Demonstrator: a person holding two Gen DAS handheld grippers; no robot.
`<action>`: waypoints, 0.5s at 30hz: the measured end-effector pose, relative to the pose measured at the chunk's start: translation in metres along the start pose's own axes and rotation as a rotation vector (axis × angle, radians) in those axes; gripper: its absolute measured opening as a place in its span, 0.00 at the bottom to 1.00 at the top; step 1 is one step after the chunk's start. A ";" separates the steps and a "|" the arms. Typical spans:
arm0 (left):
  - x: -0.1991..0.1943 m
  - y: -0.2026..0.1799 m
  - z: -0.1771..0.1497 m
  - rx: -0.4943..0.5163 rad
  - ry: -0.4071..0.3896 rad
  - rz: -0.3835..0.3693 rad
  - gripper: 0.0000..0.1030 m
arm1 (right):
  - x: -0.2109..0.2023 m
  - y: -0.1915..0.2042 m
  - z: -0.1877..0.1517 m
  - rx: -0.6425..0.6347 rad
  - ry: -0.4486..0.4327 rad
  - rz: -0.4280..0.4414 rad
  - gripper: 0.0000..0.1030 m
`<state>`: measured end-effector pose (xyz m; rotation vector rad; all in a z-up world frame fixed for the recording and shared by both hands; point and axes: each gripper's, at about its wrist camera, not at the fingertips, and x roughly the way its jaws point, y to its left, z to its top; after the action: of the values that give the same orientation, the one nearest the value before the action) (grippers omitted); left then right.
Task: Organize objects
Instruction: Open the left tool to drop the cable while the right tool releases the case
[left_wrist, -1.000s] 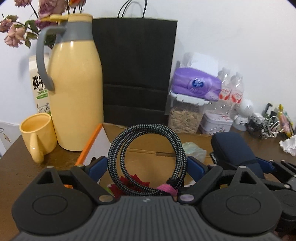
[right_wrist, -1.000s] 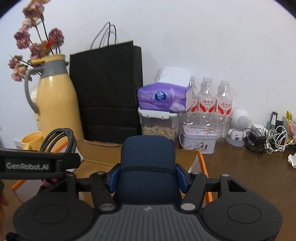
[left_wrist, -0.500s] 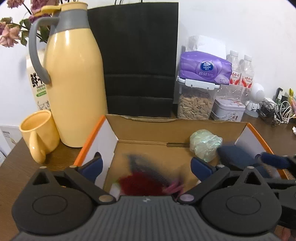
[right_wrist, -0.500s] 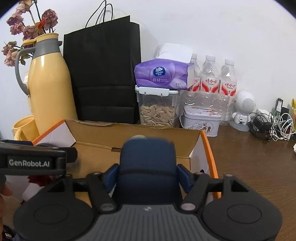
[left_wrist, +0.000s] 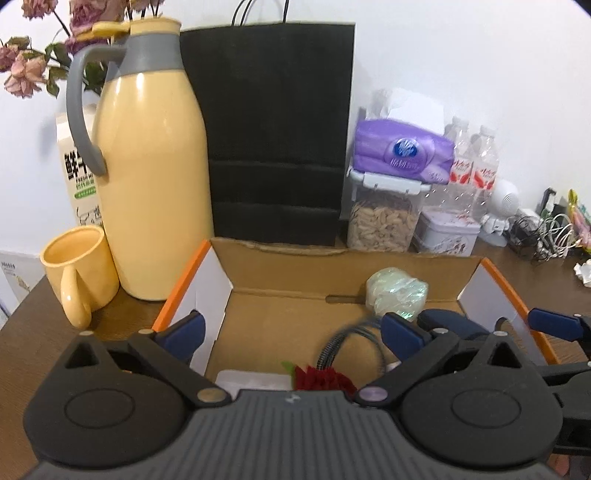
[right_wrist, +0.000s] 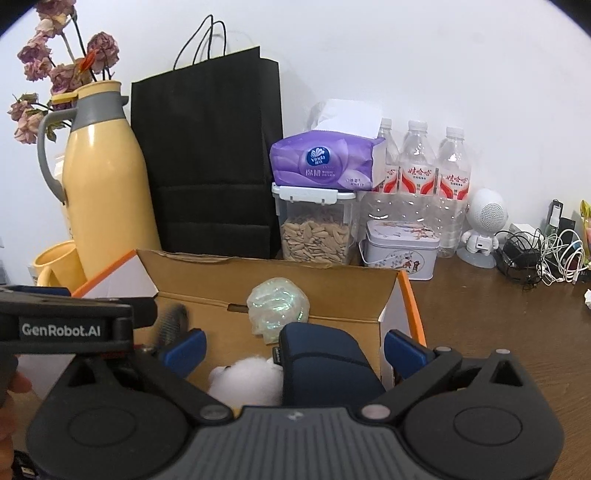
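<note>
The left gripper (left_wrist: 291, 334) hangs over the near edge of an open cardboard box (left_wrist: 343, 266) with its two blue fingers (left_wrist: 183, 332) spread wide and nothing between them. Ahead of the right-hand finger, low in the box, lies a braided cable (left_wrist: 334, 349), blurred, its loop curving toward that fingertip but not gripped by it. Just below the gap between the fingers, against the gripper body, sits a red flower (left_wrist: 323, 378) with a white flat item (left_wrist: 251, 380) beside it, nearer the left-hand finger. Beyond the right-hand fingertip, against the box's far wall, rests a crumpled clear plastic bundle (left_wrist: 397, 295). The right gripper (right_wrist: 293, 350) is likewise spread wide over the same box; a dark blue case (right_wrist: 325, 369) lies between its fingers, closer to the right-hand one, and neither fingertip visibly presses it, so it appears to lie loose in the box. Next to the case, toward the left-hand finger, is a white fluffy toy (right_wrist: 245, 380), and the plastic bundle (right_wrist: 277, 308) lies straight ahead of the gap. In the left view the blue case (left_wrist: 448, 325) shows just beyond the right-hand finger, with the right gripper's finger (left_wrist: 554, 325) further out. Past the left-hand finger, outside the box, stand a yellow mug (left_wrist: 79, 271) and a tall yellow jug (left_wrist: 147, 177); a black paper bag (left_wrist: 273, 140) stands behind the box's far wall.
</note>
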<state>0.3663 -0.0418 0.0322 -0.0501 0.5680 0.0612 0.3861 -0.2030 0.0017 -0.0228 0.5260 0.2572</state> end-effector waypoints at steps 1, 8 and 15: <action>-0.004 0.000 0.001 0.002 -0.010 -0.005 1.00 | -0.003 0.000 0.000 -0.002 -0.004 0.002 1.00; -0.033 0.005 0.003 0.011 -0.081 -0.027 1.00 | -0.029 0.001 0.005 -0.017 -0.050 0.018 1.00; -0.065 0.020 -0.003 0.019 -0.133 -0.024 1.00 | -0.059 0.002 0.003 -0.051 -0.095 0.021 1.00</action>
<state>0.3085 -0.0247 0.0637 -0.0339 0.4351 0.0358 0.3382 -0.2142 0.0340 -0.0547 0.4257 0.2911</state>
